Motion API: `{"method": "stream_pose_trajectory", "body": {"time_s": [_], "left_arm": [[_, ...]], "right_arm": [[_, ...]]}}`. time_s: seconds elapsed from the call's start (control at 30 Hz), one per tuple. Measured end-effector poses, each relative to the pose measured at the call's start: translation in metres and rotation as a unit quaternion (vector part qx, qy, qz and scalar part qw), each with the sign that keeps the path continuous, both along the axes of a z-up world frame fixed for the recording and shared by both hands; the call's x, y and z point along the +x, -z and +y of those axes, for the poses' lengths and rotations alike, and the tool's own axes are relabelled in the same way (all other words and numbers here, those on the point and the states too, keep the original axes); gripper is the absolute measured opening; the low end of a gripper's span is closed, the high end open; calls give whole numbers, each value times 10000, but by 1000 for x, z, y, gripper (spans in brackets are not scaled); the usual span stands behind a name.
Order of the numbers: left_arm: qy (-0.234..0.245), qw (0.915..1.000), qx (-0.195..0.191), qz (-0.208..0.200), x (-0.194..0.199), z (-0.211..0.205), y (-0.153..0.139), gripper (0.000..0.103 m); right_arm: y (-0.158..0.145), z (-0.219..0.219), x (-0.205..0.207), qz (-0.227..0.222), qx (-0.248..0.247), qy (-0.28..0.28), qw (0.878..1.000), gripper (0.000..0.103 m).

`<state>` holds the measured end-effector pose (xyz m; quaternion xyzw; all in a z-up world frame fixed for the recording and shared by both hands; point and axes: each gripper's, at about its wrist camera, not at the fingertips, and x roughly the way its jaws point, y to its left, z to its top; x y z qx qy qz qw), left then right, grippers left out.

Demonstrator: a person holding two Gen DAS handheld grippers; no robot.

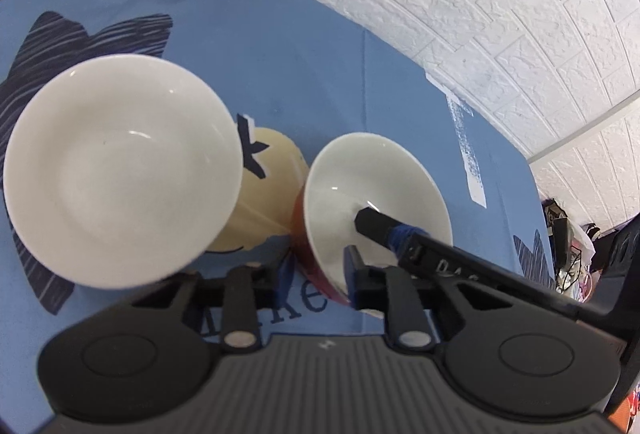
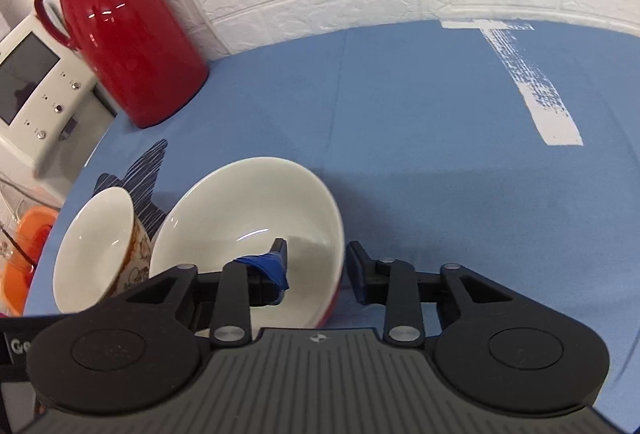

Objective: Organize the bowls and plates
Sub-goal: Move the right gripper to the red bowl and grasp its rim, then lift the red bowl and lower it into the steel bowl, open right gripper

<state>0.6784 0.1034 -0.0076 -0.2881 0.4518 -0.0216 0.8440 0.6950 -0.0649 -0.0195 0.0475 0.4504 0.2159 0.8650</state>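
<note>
Nearer to me than the red jug [image 2: 128,34], on the blue cloth [image 2: 400,114], sits the red bowl [image 2: 248,218], white inside and upright. I have the right gripper [image 2: 318,266] straddling its near wall. One finger [image 2: 280,258], wrapped in blue, is down inside the bowl and the other is outside beside the red wall. The jaws stand apart with a gap on both sides of the wall, so nothing is clamped.

Through the left wrist camera, the left gripper [image 1: 318,266] also straddles that bowl from the other side. Its blue-padded finger [image 1: 352,266] is over the white inside, its partner sits outside by the red wall, and the jaws are likewise spread. The right tool's black finger reaches into the bowl from the far side.

On the jug's side of the red bowl, just beside it, a cream patterned bowl [image 2: 92,254] is tipped steeply with its mouth facing the red one. I cannot tell whether the two touch or what props it. Far from the jug, a strip of white tape [image 2: 532,86] runs across the cloth.
</note>
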Motion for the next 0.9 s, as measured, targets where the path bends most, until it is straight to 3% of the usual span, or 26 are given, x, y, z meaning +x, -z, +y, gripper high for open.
{"method": "stream_pose_trajectory", "body": {"time_s": [0.23,0.43,0.73,0.9], "left_arm": [[194,9993,322,-72,-10,-9,-5,12],[500,9972,526,-184,-52,-30,-28,12],[1171,9917,453,-280,-168,-93,-69,12],[1715,9841,384,-245,-239,-141,-70,12]], "right_arm": [[-2,-11,-16,105,102,-21,9999,13],[-15,-32,-59,21,147,-21,9999,15],[-63,-100,-188,-154,-98,158,9997,18],[-69,-148,-270,-167,-228,532,9982,19]]}}
